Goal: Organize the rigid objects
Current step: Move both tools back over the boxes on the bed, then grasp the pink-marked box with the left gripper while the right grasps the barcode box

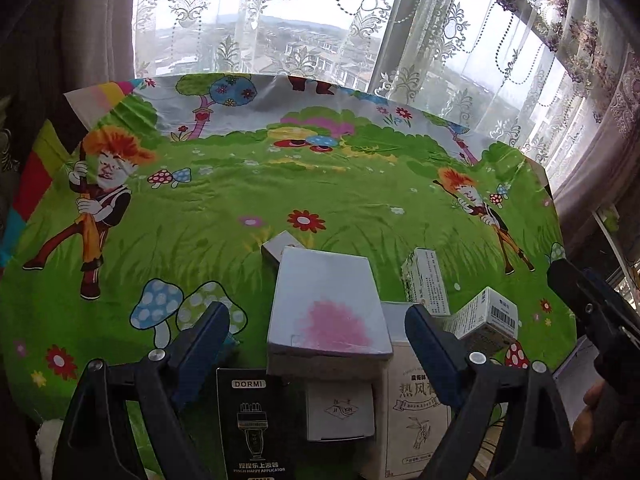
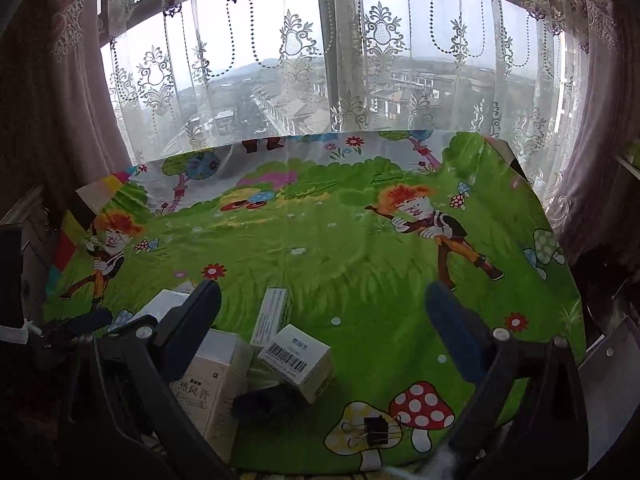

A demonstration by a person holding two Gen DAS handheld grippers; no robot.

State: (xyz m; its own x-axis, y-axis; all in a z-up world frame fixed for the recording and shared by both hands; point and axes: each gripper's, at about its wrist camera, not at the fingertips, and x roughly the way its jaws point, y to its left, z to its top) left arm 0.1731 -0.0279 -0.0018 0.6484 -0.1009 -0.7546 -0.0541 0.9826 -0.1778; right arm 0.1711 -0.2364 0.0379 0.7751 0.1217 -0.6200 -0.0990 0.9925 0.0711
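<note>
PROGRESS early | you are holding left tool and right tool agape, gripping nothing | boxes are lying jumbled between the left tool's fingers, unsorted on the table

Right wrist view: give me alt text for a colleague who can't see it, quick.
The open right gripper hovers empty over a bright cartoon tablecloth, with a cluster of small boxes at lower left, including a barcoded white box and a beige carton. A black binder clip lies apart near the front edge; lace curtains cover the window behind.
</note>
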